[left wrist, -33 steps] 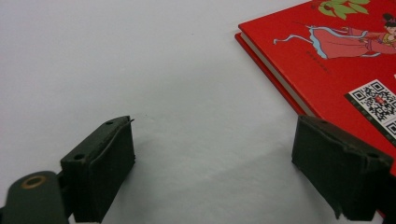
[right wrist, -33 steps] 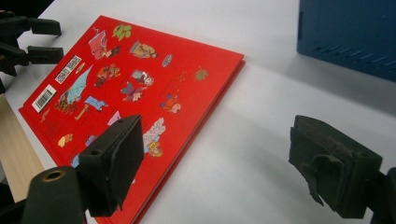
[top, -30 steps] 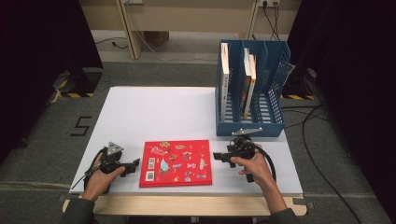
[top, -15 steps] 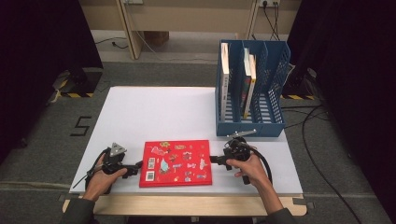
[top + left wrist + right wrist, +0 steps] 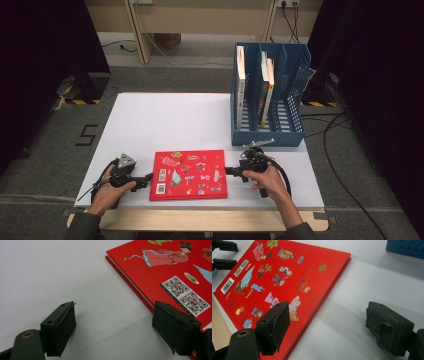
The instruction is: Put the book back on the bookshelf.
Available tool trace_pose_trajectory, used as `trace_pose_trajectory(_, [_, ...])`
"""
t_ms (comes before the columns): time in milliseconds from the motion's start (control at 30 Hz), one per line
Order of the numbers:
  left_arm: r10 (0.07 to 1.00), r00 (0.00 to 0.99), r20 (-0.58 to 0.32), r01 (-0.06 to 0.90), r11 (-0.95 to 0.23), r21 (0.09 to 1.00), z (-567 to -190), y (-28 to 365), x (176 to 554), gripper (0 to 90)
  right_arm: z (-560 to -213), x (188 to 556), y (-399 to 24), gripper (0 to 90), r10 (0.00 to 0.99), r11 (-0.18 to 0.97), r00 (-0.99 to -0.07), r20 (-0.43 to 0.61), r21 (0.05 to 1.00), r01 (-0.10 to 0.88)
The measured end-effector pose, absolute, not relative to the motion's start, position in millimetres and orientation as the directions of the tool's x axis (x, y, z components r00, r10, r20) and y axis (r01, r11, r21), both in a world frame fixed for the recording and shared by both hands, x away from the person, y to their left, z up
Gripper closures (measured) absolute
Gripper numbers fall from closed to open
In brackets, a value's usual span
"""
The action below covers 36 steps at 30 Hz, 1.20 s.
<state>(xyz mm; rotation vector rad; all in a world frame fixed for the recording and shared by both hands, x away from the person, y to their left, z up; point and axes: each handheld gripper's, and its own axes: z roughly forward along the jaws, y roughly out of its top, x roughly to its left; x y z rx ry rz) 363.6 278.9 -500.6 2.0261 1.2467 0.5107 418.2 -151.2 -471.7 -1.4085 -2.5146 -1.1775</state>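
Two hand-held black two-jaw grippers flanked a flat red hardcover picture book (image 5: pixel 189 174) w/ cartoon figures on its cover, lying near the front edge of the white tabletop (image 5: pixel 170 120). Left gripper (image 5: pixel 146 179) lay level at the book's left edge, jaws apart and just been closing, nothing pinched between them. In the left gripper view (image 5: pixel 113 330), one jaw sat over bare table, the other over the cover's corner beside two QR codes (image 5: pixel 185 293); whether that jaw touched the cover could not be told. Right gripper (image 5: pixel 231 170) pointed at the book's right edge, jaws also apart, not clamped on anything. In the right gripper view (image 5: pixel 327 325), one jaw hung over the cover's near corner, the other over bare table, w/ the book's right edge running up between them. Beyond the right gripper, farther from the person, stood a blue plastic slotted file rack (image 5: pixel 292 135) holding three upright books (image 5: pixel 265 90): one in its left compartment, two together in the middle. Person's hands gripped both tools from the near side, cables trailing back.
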Motion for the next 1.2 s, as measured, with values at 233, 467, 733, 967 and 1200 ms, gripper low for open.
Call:
trace_pose_trajectory(233, [0.851, 0.525, -0.025, 0.600, -0.349, 0.720, -500, 266, 360, 12.6, -472, 419, -154, 21.4, 0.730, 0.293, -0.579, 0.363, 0.599, 0.745])
trace_pose_trajectory(467, [0.819, 0.573, -0.026, 0.584, -0.385, 0.714, -502, 256, 357, 6.7, -474, 420, -154, 23.2, 0.739, 0.279, -0.566, 0.365, 0.598, 0.751])
trace_pose_trajectory(733, [0.759, 0.650, -0.021, 0.545, -0.447, 0.709, -503, 244, 352, 0.0, -476, 422, -157, 23.3, 0.750, 0.259, -0.546, 0.374, 0.593, 0.763])
trace_pose_trajectory(967, [0.743, 0.669, -0.021, 0.534, -0.460, 0.709, -503, 236, 351, 0.0, -478, 424, -155, 23.3, 0.754, 0.252, -0.537, 0.377, 0.589, 0.768])
trace_pose_trajectory(1200, [0.745, 0.667, -0.025, 0.536, -0.456, 0.711, -503, 236, 352, 0.0, -481, 425, -153, 23.0, 0.757, 0.245, -0.532, 0.379, 0.590, 0.769])
